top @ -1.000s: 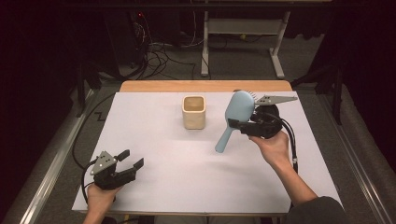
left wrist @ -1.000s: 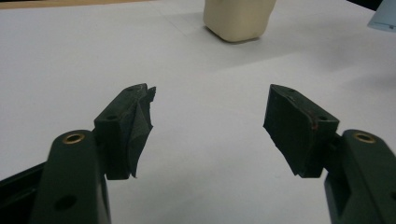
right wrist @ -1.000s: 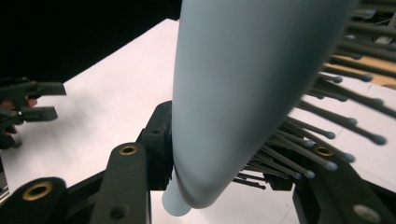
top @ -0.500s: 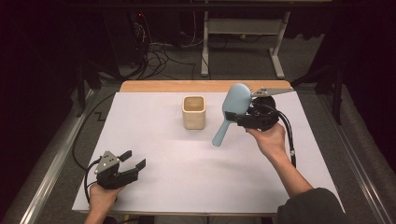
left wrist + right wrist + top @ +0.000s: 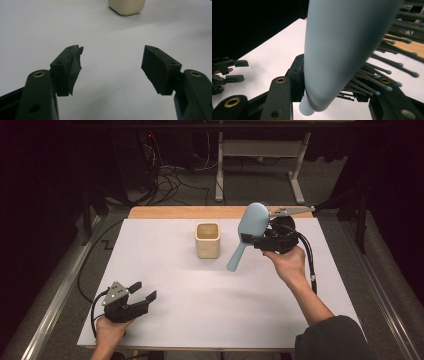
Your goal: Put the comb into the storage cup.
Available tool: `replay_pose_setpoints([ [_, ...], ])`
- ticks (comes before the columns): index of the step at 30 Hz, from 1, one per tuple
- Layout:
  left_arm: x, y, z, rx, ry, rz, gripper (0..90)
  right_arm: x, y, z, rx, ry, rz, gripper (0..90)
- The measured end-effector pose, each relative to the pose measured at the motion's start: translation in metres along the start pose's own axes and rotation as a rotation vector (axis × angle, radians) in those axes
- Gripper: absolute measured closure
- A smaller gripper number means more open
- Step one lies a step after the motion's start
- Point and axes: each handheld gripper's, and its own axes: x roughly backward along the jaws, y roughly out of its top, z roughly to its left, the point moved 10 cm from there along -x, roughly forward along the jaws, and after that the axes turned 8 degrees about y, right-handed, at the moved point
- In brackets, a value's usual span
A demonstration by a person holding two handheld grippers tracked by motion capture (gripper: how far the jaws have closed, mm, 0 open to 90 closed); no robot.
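My right gripper [image 5: 251, 241] is shut on a light blue hairbrush [image 5: 251, 221], held in the air right of a cream square cup [image 5: 207, 240]. The brush's handle slants down and to the left, its tip above the white sheet. In the right gripper view the hairbrush [image 5: 337, 50] stands between the jaws, its back to the left and its bristles to the right. My left gripper [image 5: 142, 292] rests open at the front left of the table, nothing between its fingers [image 5: 67, 67]. The cup [image 5: 127, 6] shows far ahead of it.
A white sheet [image 5: 200, 305] covers the table, with a strip of bare wood [image 5: 165, 212] at the far edge. Cables and a metal stand [image 5: 260, 150] sit on the floor beyond. Metal rails run along both sides of the table.
The right hand has shifted the hairbrush slightly up and to the left, closer to the cup. The left gripper has stayed where it was.
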Motion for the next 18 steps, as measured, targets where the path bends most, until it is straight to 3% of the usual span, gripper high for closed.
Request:
replay_pose_setpoints([
  [18, -0.001, -0.001, 0.000, 0.001, -0.002, 0.007, 32.1, -0.010, 0.019, -0.003, -0.001, -0.007, -0.003, 54.7],
])
